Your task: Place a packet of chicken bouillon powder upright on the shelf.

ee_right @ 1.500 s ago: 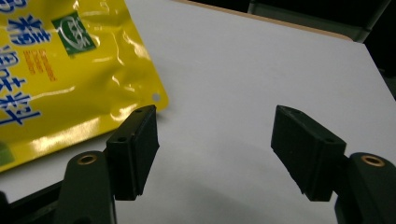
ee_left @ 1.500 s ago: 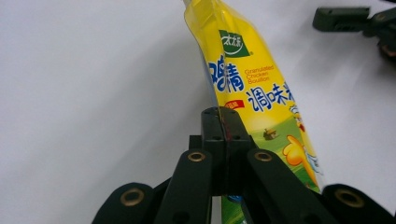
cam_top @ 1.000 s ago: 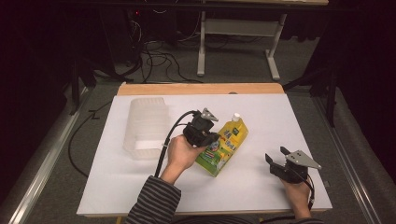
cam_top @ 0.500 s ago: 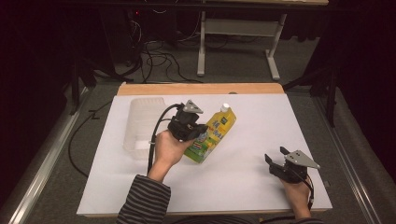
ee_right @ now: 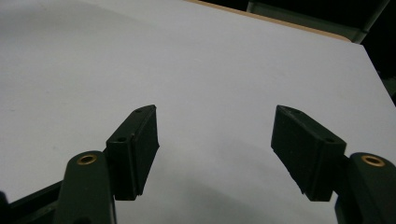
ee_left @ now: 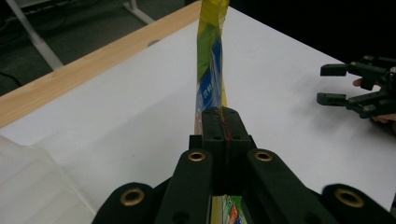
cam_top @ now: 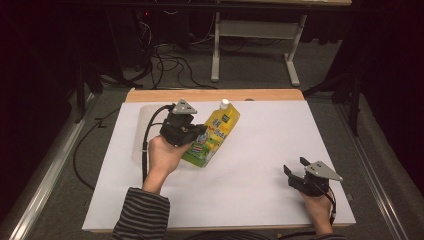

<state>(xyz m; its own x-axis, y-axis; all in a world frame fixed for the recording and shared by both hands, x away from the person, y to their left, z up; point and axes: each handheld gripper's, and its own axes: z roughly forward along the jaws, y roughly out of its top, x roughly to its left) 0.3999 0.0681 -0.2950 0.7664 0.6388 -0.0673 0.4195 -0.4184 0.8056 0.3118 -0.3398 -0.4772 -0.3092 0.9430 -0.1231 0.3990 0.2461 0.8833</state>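
A yellow and green drink pouch (cam_top: 216,131) with a white cap (cam_top: 225,103) hangs tilted above the white table top, cap pointing away. My left gripper (cam_top: 200,134) is shut on the pouch's side edge. In the left gripper view the jaws (ee_left: 225,123) pinch the thin pouch (ee_left: 210,60), which rises straight ahead of them. My right gripper (cam_top: 295,166) rests near the table's front right corner, open with nothing between its pads (ee_right: 215,135). The right gripper (ee_left: 336,84) also appears far right in the left gripper view.
A clear plastic container (cam_top: 142,135) lies at the left of the white sheet (cam_top: 260,150), partly behind my left hand, and shows again (ee_left: 28,186) at the lower left. A wooden table edge (cam_top: 215,95) runs along the back. Cables and a desk frame lie on the floor beyond.
My left hand has carried the pouch leftward and upward, off the table, towards the clear container. The right gripper has stayed put.
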